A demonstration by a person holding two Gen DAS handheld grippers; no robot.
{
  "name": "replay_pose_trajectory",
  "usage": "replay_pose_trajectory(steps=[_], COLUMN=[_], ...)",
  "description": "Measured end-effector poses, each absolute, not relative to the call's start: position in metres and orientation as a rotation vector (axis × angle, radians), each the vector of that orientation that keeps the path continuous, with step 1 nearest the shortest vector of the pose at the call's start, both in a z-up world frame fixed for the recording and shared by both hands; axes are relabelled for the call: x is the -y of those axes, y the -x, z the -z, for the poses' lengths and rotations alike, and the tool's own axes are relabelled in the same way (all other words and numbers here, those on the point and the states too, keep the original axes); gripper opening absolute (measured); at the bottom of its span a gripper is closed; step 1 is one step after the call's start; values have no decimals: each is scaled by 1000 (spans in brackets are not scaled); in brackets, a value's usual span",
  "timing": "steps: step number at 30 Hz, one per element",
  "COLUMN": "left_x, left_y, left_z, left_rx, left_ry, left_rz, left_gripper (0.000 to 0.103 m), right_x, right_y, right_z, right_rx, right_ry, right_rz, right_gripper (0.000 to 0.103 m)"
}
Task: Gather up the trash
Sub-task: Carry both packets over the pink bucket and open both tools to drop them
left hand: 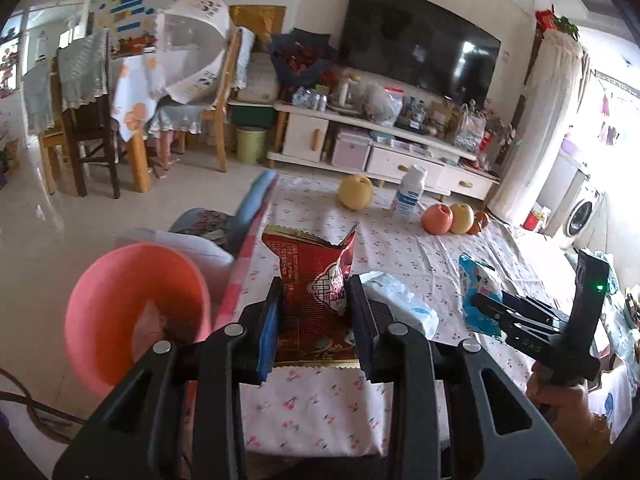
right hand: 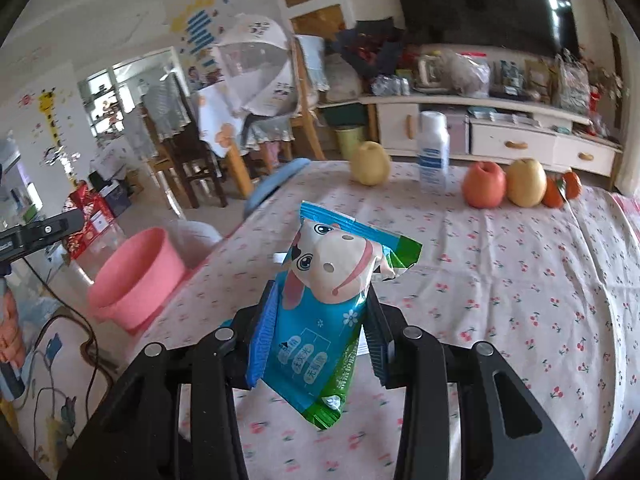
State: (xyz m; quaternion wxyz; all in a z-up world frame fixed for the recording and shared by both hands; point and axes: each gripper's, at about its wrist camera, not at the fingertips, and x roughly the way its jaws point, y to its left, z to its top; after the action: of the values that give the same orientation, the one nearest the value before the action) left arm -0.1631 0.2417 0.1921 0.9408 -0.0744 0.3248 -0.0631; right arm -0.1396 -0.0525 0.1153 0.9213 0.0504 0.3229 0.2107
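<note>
— While the left gripper (left hand: pixel 316 300) has its jaws pressed in on the red snack wrapper (left hand: pixel 316 280), how much gap is there?

— Only the wrapper's width; both pads touch its sides, and its torn top stands up beyond the fingertips. Its lower edge lies against the cherry-print tablecloth (left hand: pixel 400 248).

— And the other one?

— The right gripper (right hand: pixel 320 316) is closed the same way on a blue cow-print packet (right hand: pixel 320 320), held upright between the pads, its green bottom corner hanging below them. From the left wrist camera that packet (left hand: pixel 480 292) shows off to the right of the jaws.

— What lies around them?

— A crumpled white-and-blue wrapper (left hand: pixel 400 300) just right of the left jaws, on the cloth. A pink bin (left hand: pixel 136 308) sits left of and below them, beside the table edge. Ahead of both jaws stand a white bottle (right hand: pixel 434 152), a yellow pear (right hand: pixel 370 162), an apple (right hand: pixel 484 184) and a second pear (right hand: pixel 526 182).

— Anything unclear?

— The bin's contents are blurred, and the small orange fruits (right hand: pixel 562 190) are partly hidden behind the pear.
</note>
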Motion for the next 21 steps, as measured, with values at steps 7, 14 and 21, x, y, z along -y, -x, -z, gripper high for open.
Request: replay_pose_trajectory(steps=[7, 14, 21], left_x=[-278, -315, -352], left_y=[189, 201, 192], left_z=[-197, -191, -173], left_rx=[-632, -620, -636], left_ry=[171, 187, 205], left_rz=[80, 13, -49], left_gripper=[34, 34, 34], right_x=[5, -63, -137], right_y=[166, 179, 175], right_z=[-140, -160, -165], right_rx=[-630, -613, -609], right_ry=[-40, 15, 79], right_rz=[-530, -661, -777], right_gripper=[42, 42, 42])
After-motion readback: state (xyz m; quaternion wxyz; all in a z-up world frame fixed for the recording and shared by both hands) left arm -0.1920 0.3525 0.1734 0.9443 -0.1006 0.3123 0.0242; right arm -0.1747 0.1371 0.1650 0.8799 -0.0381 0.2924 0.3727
